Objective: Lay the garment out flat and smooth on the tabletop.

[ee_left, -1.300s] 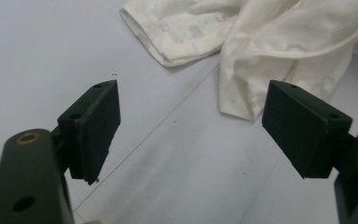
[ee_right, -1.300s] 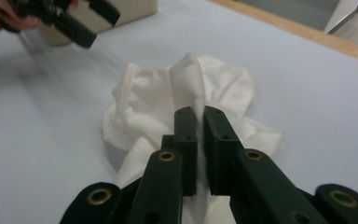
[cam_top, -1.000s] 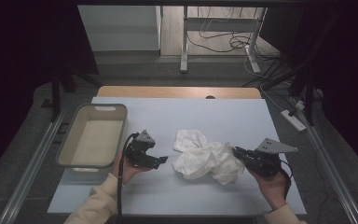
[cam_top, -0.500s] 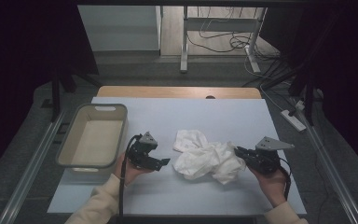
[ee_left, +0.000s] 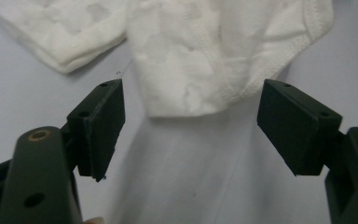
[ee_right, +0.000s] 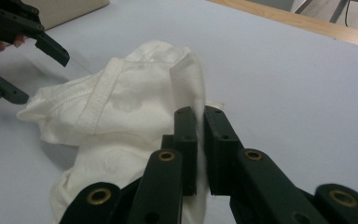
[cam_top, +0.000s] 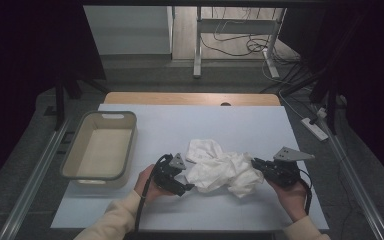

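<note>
Right gripper view: right gripper [ee_right: 199, 140] is pinched on a fold of the white cloth [ee_right: 121, 116], jaws nearly together with fabric between them; left gripper [ee_left: 191, 126] has its jaws spread wide and they have just been closing a little, with a hemmed corner of the cloth just ahead of the pads, not yet between them and not touched; in the high view the left gripper [cam_top: 185, 184] sits at the cloth's near-left edge and the right gripper [cam_top: 256, 165] at its right edge; cloth [cam_top: 219, 167] lies crumpled mid-worktop, toward the near side; I'd judge it light, limp, thin, not fragile and not slippery; it will sag and bunch, so one grip won't spread it; best hold looks like the stitched hem or corner, thicker and less likely to slip; count: one cloth, one tub [cam_top: 100, 147] at left, well apart from the cloth, two grippers, one worktop [cam_top: 260, 120].
</note>
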Demonstrator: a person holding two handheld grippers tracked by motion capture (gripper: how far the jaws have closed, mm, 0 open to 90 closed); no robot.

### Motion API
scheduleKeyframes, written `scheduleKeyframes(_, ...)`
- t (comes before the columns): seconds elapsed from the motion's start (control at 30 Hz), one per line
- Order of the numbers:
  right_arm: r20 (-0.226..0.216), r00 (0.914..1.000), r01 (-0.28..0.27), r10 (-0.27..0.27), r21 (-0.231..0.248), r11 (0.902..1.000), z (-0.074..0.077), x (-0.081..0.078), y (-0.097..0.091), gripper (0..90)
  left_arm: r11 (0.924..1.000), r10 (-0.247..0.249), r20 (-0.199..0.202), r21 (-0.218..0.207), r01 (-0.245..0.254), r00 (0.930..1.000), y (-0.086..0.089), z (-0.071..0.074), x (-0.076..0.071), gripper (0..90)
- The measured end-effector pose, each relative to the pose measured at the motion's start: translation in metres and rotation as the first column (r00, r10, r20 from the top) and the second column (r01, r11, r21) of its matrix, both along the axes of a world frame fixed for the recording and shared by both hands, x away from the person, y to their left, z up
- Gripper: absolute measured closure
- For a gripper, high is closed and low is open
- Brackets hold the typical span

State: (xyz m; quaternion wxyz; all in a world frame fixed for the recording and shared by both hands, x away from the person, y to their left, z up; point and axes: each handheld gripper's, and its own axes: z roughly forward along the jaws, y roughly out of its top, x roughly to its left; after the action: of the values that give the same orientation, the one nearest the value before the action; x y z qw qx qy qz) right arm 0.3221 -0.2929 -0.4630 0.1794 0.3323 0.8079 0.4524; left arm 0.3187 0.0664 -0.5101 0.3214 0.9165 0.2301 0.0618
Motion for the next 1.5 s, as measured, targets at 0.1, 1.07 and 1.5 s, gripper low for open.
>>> scheduleKeyframes(0.1, -0.005, 1.0000, -0.002, 0.002, 0.002, 1.0000, -0.001, 0.000, 0.000, 83.6, 0.9996, -0.024, -0.007, 0.018, 0.024, 0.9997, -0.008, -0.004, -0.001, 26.0)
scheduleKeyframes(1.07, 0.005, 1.0000, -0.006, 0.006, 0.008, 0.9999, 0.001, -0.001, 0.000, 83.6, 0.9868, 0.009, -0.058, -0.161, -0.018, 0.9983, 0.025, 0.017, 0.006, 86.6)
scheduleKeyframes(1.5, 0.013, 0.9999, -0.012, 0.011, 0.008, 0.9999, 0.002, 0.000, 0.001, 83.7, 0.9777, 0.043, -0.064, -0.202, -0.055, 0.9970, 0.030, 0.022, 0.012, 86.7)
